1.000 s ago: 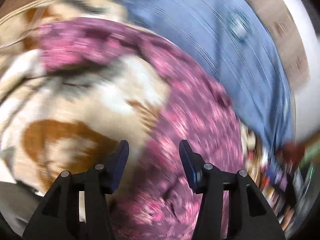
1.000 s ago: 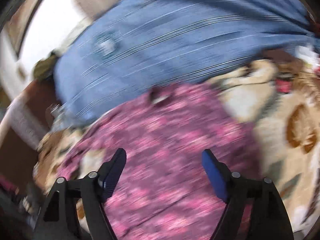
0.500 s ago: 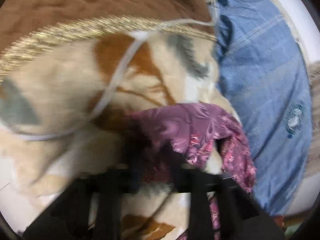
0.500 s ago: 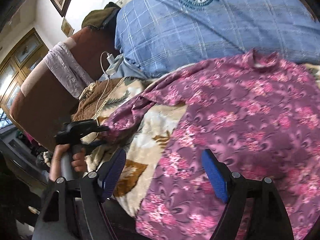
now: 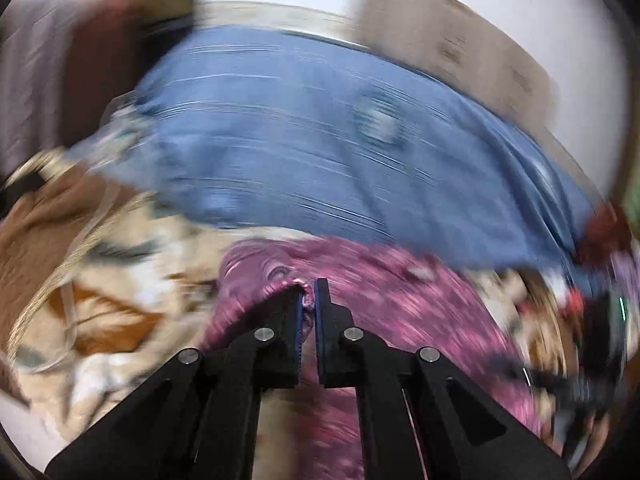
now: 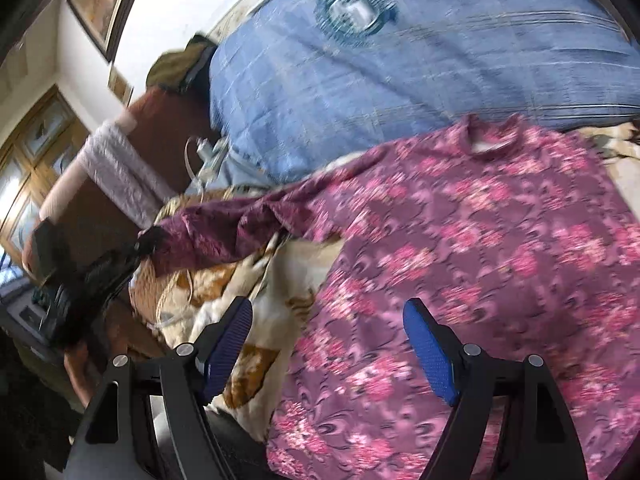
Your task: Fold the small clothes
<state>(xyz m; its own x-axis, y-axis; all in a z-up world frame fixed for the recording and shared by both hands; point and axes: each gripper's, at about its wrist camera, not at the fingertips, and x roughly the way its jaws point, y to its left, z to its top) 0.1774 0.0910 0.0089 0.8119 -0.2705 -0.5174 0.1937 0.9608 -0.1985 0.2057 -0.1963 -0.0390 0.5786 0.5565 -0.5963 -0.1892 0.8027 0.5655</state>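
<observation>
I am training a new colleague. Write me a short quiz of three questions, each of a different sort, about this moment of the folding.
1. True or false: the left gripper is shut on the sleeve of the floral top.
2. The right gripper is: A) open, holding nothing B) shut on the collar C) shut on the hem.
3. Fill in: behind the top lies a ____ checked pillow.

Key: 1 true; 2 A; 3 blue.

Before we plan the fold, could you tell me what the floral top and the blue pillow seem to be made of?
Floral top: apparently thin, soft knit; matte, draping limply, its sleeve stretched out.
Blue pillow: probably woven cotton, matte; plaid lines, a round emblem, plump filling.
</observation>
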